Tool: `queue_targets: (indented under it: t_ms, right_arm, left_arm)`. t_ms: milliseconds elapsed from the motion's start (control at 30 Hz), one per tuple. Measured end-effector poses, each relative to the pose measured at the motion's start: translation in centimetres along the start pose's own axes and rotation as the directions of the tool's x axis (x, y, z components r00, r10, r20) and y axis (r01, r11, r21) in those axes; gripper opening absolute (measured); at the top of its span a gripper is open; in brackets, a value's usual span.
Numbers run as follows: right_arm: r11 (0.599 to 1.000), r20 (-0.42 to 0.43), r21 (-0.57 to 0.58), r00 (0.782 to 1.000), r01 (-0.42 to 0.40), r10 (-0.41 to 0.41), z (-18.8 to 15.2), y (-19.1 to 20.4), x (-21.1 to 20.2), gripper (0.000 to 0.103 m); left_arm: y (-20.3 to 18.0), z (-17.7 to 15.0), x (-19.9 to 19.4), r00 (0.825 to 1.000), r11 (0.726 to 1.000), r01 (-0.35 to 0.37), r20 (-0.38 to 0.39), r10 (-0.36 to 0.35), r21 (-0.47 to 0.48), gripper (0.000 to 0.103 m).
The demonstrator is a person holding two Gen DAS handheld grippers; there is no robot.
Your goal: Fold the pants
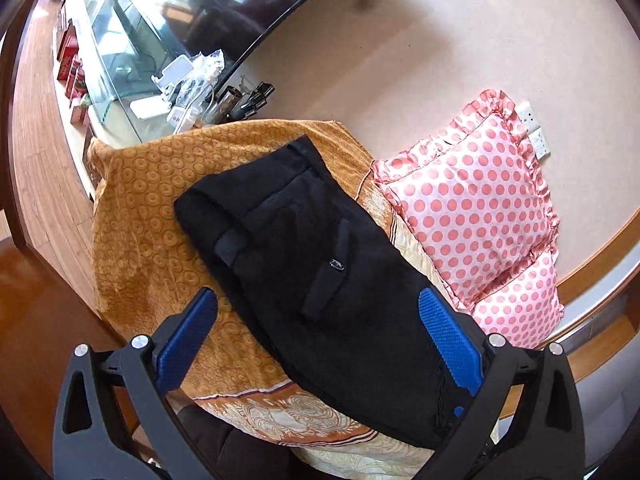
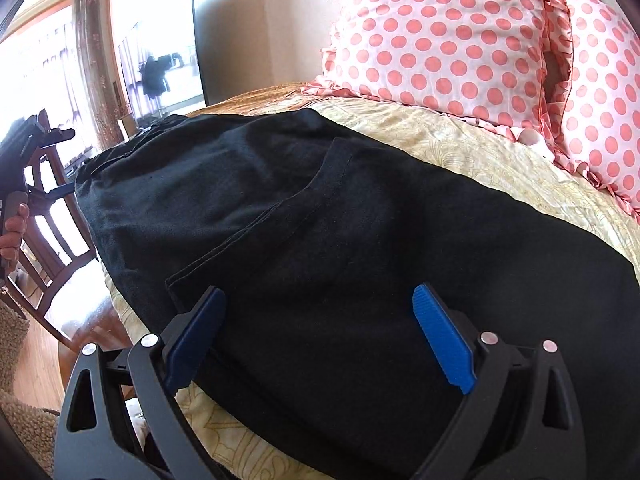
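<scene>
Both tools, left tool [image 1: 318, 312] and right tool [image 2: 318, 314], are held agape, empty; black cotton pants [image 2: 320, 216] are stretched lengthwise straight ahead, nearer the right.

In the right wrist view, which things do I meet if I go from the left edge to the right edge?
Person's hand holding the left gripper → wooden chair → black pants, with the open right gripper over them → polka-dot pillows.

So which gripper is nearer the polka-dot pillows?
Judging cautiously, right. The right gripper hovers over the pants near the pillows; the left gripper sits farther off.
</scene>
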State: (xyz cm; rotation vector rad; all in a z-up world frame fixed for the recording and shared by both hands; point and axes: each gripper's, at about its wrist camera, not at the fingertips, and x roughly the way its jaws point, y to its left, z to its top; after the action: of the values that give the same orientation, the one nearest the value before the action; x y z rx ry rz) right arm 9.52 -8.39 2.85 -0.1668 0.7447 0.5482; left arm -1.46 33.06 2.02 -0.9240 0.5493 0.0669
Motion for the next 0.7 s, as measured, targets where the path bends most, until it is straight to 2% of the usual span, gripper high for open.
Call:
queue_targets:
  t_ms: [200,333,700]
  right_arm:
    - [1.0,0.001,0.0,1.0,0.0,0.0,0.0,0.0,0.0,0.097]
    - [1.0,0.001,0.0,1.0,0.0,0.0,0.0,0.0,0.0,0.097]
    - [1.0,0.002,0.0,1.0,-0.001,0.001,-0.1,0.0,0.0,0.097]
  left_arm:
    - [0.8,-0.4,1.8,0.997,0.996,0.046,-0.063,-0.051,-0.072,0.101]
    - [0.8,-0.3,2.1,0.997,0.996,0.039,-0.067,-0.044,-0.082,0.101]
    - [0.7,0.0,2.6,0.989,0.986,0.099,-0.098,-0.113,-0.133,0.101]
